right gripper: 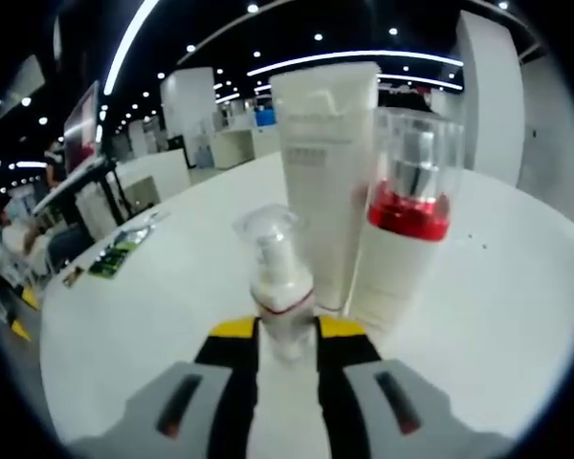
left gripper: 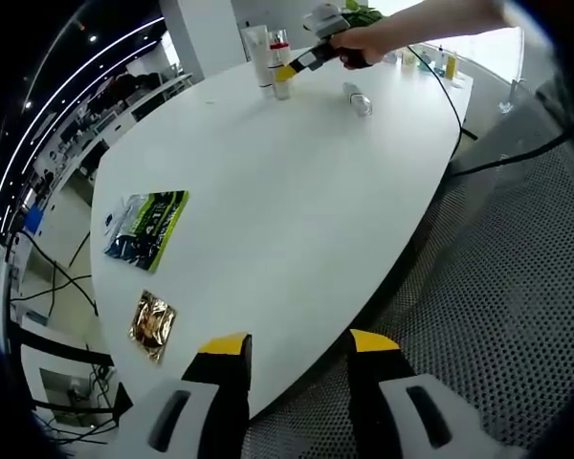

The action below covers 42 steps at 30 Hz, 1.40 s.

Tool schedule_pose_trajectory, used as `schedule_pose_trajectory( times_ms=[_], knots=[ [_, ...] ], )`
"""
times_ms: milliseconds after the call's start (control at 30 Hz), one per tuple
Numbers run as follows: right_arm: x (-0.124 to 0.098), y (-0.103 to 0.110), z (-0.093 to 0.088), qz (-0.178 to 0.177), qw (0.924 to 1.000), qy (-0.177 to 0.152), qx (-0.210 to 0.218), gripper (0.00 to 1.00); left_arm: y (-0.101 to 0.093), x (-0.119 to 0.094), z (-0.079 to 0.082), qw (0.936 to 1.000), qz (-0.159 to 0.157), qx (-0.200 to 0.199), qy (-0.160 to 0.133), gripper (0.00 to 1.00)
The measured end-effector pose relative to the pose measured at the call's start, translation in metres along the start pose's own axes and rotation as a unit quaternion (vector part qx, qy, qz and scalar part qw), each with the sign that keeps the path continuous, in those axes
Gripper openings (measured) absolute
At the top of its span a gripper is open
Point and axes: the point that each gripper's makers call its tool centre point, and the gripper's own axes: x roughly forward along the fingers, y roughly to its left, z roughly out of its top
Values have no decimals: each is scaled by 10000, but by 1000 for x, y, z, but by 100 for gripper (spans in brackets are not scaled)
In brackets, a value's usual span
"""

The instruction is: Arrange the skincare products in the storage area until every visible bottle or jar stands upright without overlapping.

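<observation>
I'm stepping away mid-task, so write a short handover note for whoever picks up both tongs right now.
Right tongs: shut on the small pump bottle, upright on the table by the white tube and the red-banded bottle, both standing.
Left tongs: open, holding nothing, at the near table edge.
Left to do: release the pump bottle, then stand up the clear bottle lying on its side.

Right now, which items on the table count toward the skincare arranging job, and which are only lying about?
Job items:
- pump bottle, clamped in the right gripper
- white tube, upright
- red-banded bottle, upright
- clear bottle, lying on its side

Lying about:
- green sachet
- gold sachet
- black cable
</observation>
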Motion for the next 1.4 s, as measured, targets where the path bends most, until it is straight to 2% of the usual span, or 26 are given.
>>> schedule_pose_trajectory(
  times_ms=[367,633,833,1400],
  knots=[
    [3,-1,-2,26,10000,37,70,20,0,1,-1,10000,-2,-3,20,40],
    [-3,-4,-16,-45,9996,68,273,21,0,0,-1,10000,-4,-6,34,40],
    [-9,-10,-12,-91,9986,-73,514,21,0,0,-1,10000,-9,-3,41,39],
    [-6,-18,-10,-229,9964,-148,806,20,-1,1,-2,10000,-20,-10,47,38]
  ],
)
